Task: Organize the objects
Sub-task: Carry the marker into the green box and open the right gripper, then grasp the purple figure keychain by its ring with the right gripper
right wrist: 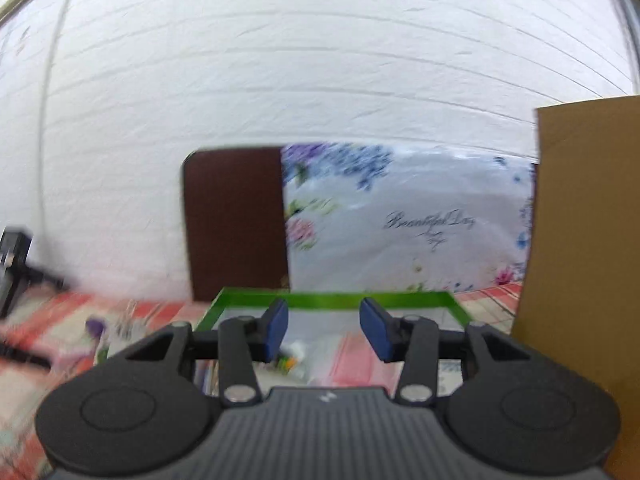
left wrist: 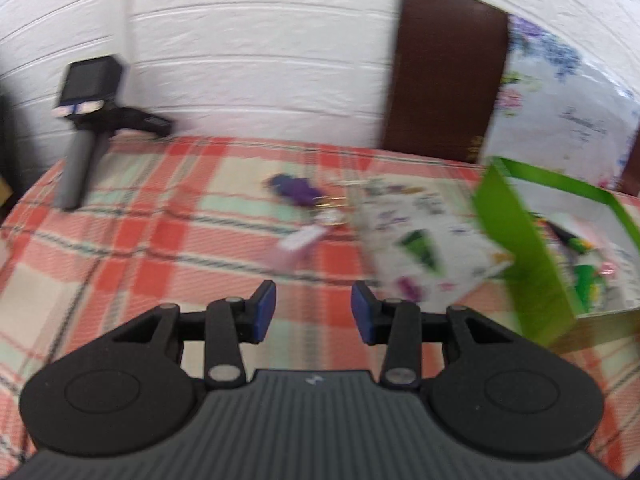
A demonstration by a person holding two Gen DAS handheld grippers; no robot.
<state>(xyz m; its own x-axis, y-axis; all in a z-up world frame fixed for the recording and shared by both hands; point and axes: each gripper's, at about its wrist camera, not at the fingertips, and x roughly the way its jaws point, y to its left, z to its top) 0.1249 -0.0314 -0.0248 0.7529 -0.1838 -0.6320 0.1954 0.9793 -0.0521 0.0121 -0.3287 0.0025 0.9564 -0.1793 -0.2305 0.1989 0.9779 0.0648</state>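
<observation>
My left gripper [left wrist: 313,312] and right gripper [right wrist: 324,330] are both wide and hold nothing. Some items already lie in the green box [right wrist: 332,300], I judge. A purple thing [left wrist: 294,190] and pink item [left wrist: 302,238] remain on the checked cloth [left wrist: 140,240]. The patterned lid [left wrist: 420,236] leans beside the box.

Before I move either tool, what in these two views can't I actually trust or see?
- Small items on the tablecloth, purple one and pink one: motion blur in the left wrist view, identity unclear.
- Green box contents: right wrist view, mostly hidden behind the right tool, blurred.
- Green box right side: cut off by the left view's edge.
- Cardboard: cut off at the right view's edge.
- Left tool: open, nothing between its pads.
</observation>
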